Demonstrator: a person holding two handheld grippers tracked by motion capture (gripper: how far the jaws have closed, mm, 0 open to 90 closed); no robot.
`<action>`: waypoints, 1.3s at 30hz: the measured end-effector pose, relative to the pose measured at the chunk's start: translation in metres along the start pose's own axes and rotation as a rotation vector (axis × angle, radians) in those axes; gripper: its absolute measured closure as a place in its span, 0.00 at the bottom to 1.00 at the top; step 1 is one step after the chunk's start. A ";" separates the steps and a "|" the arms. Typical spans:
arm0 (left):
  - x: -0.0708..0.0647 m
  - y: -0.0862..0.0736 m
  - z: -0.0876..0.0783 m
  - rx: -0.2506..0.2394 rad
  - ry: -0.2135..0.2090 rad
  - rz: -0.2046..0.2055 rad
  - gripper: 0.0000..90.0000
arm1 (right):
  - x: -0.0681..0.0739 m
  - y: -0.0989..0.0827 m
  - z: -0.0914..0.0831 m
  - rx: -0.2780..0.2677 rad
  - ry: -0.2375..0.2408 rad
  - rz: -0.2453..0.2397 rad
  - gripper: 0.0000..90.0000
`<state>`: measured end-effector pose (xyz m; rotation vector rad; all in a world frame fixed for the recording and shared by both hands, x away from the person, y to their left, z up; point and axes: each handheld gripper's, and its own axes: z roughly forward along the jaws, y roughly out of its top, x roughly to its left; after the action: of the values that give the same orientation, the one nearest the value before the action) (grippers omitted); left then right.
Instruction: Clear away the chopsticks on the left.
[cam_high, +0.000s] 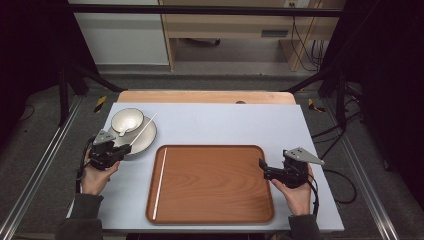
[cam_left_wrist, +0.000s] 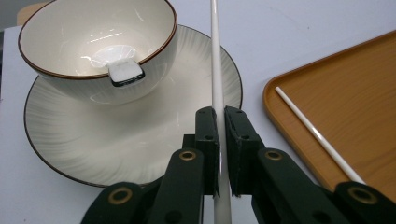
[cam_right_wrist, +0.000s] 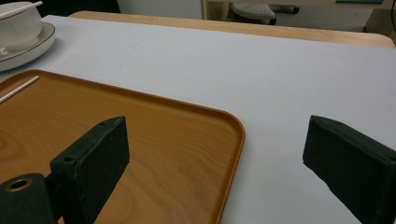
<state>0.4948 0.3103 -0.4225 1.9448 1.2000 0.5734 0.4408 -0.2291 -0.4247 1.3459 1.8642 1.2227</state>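
High view: a wooden tray (cam_high: 210, 185) sits mid-table on a pale grey mat (cam_high: 225, 125). 1 white chopstick (cam_high: 159, 182) lies inside the tray along its left edge. Far left of the tray, a plate (cam_high: 145, 137) carries a bowl (cam_high: 127, 120) on its far-left part; a spoon (cam_high: 125, 131) rests in the bowl. The left gripper (cam_high: 125, 148) sits at the near edge of the plate, held in the left hand (cam_high: 95, 176). A 2nd chopstick (cam_high: 144, 128) runs from it up and to the right across the plate. The right gripper (cam_high: 264, 169), in the right hand (cam_high: 296, 192), sits at the tray's right edge, pointing left toward the tray.

Left gripper view: jaws closed on the 2nd chopstick (cam_left_wrist: 216, 70), which passes between them and extends forward over the plate (cam_left_wrist: 70, 140), just beside the bowl (cam_left_wrist: 100, 51). The spoon handle's end (cam_left_wrist: 125, 73) hangs over the bowl rim. The tray (cam_left_wrist: 355, 102) is to the right with the 1st chopstick (cam_left_wrist: 317, 135) in it.

Right gripper view: jaws wide apart, nothing between them. The left jaw is over the tray (cam_right_wrist: 163, 154), the right jaw over the mat (cam_right_wrist: 280, 79). Bowl (cam_right_wrist: 18, 23) and plate (cam_right_wrist: 28, 49) show at far left; the tip of the chopstick (cam_right_wrist: 18, 88) lies in the tray.
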 end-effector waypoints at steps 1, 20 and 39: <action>-0.002 0.000 -0.001 -0.003 0.005 -0.002 0.94 | 0.000 0.000 0.000 0.000 -0.001 0.001 0.08; -0.067 -0.001 -0.029 -0.134 0.066 -0.089 0.94 | -0.001 0.002 -0.004 -0.019 0.006 0.017 0.08; -0.105 -0.039 -0.029 -0.181 0.115 -0.269 0.94 | 0.001 0.002 -0.004 -0.022 0.017 0.017 0.08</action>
<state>0.4053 0.2376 -0.4338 1.5863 1.4029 0.6337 0.4377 -0.2291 -0.4207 1.3459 1.8488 1.2632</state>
